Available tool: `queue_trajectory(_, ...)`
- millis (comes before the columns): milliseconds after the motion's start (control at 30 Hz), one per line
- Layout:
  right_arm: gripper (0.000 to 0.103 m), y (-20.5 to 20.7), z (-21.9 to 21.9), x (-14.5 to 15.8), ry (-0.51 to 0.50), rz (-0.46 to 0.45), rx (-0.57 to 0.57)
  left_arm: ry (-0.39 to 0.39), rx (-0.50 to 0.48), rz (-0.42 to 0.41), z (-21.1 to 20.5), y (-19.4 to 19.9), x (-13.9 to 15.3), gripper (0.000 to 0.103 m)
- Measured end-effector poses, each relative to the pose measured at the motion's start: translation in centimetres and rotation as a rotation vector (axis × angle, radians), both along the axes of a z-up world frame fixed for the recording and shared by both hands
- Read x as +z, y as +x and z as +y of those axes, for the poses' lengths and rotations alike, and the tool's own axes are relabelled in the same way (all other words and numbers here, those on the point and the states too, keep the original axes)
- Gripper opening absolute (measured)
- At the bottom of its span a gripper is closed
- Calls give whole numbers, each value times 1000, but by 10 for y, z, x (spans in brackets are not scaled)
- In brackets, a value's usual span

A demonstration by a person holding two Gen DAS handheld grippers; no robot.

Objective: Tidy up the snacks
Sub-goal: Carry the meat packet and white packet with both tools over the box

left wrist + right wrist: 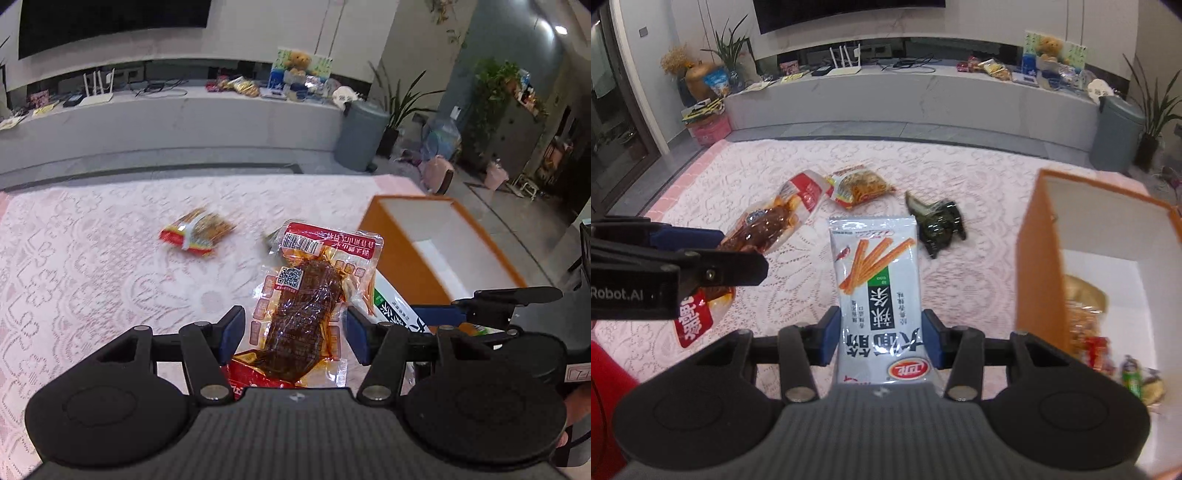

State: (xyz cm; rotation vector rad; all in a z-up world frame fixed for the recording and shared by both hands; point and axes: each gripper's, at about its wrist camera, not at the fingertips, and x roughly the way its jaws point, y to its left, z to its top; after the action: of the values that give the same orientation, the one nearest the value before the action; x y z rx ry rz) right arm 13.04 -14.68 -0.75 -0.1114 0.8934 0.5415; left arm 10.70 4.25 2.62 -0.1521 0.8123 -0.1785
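My left gripper is shut on a clear red-labelled pack of brown braised meat, held above the pink lace tablecloth; it also shows in the right wrist view. My right gripper is shut on a white pack of orange snack sticks, held up beside the orange box. The box is open, white inside, with several snacks in it. A red and yellow noodle snack pack and a dark green pack lie on the cloth.
The pink lace tablecloth covers the table. Beyond it stand a long grey TV bench with a router and snacks, a grey bin and potted plants. The left gripper's body sits close on the right gripper's left.
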Motion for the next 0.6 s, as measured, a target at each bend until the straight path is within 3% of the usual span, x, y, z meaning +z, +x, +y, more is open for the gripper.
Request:
queue_trajectory(333,45,-10,-71,59,-83,-129,-33,-18,-113,-63,-64,21,36,66)
queue_trajectory(600,45,5,-140,74,-134,-159,-125,-13,-231,-52,-136,62,42,66)
